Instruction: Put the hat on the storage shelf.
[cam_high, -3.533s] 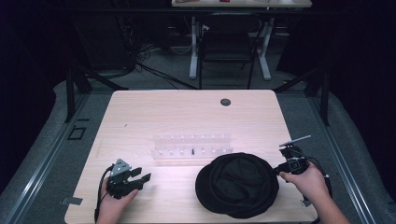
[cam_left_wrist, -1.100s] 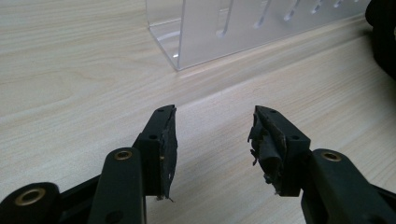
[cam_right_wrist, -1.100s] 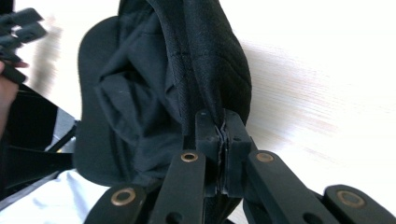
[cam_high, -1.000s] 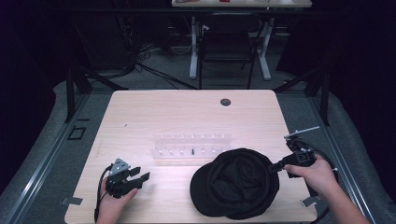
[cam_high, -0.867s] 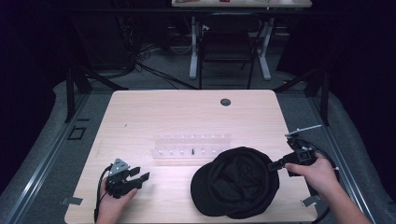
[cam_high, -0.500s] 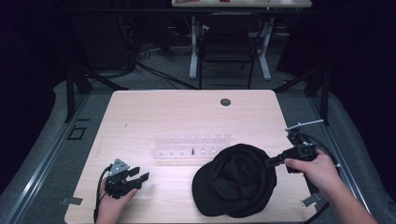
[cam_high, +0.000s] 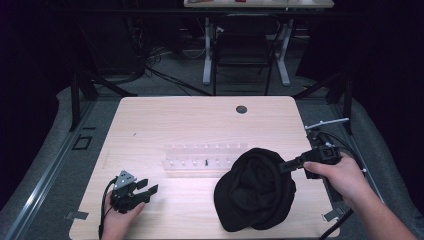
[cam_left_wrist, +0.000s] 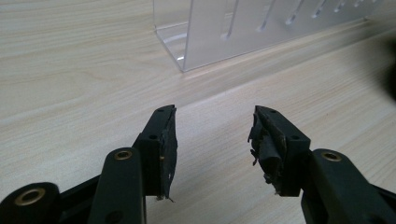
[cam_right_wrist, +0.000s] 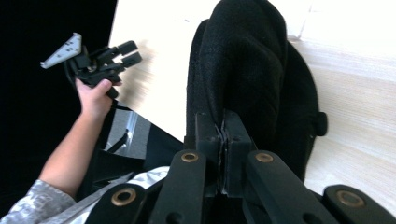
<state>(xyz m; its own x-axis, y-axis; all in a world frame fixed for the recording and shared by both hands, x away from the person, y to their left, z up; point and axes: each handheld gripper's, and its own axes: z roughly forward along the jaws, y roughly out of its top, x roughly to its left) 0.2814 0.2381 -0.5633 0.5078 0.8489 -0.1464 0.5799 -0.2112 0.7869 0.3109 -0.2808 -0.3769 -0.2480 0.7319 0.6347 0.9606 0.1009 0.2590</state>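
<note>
1. The right gripper (cam_high: 286, 165) sits at the table's right side, held in the person's right hand (cam_high: 336, 175). Its jaws are pressed together on the right edge of a black cap (cam_high: 257, 190), with a fold of cloth pinched between them.
2. In the right gripper view, the jaws meet tight at the cap (cam_right_wrist: 247, 79), whose fabric rises in a ridge straight ahead of them.
3. The cap lies on the near right part of the wooden table (cam_high: 200, 120). Its right side is lifted and bunched toward the gripper, and its near edge comes close to the table's front edge.
4. The left gripper (cam_high: 147, 186) rests at the table's near left corner, held in the left hand (cam_high: 116, 222). Its jaws are spread apart with nothing between them.
5. In the left gripper view, bare wood lies between and ahead of the open jaws of the left gripper (cam_left_wrist: 212, 133).
6. A clear plastic rack (cam_high: 205, 159) lies across the middle of the table, just beyond the cap and touching or nearly touching its far edge. Its corner (cam_left_wrist: 187, 42) shows ahead of the left gripper.
7. The far half of the table is open, apart from a small dark round hole (cam_high: 241, 109) near the back edge. Open wood also lies between the left gripper and the cap.
</note>
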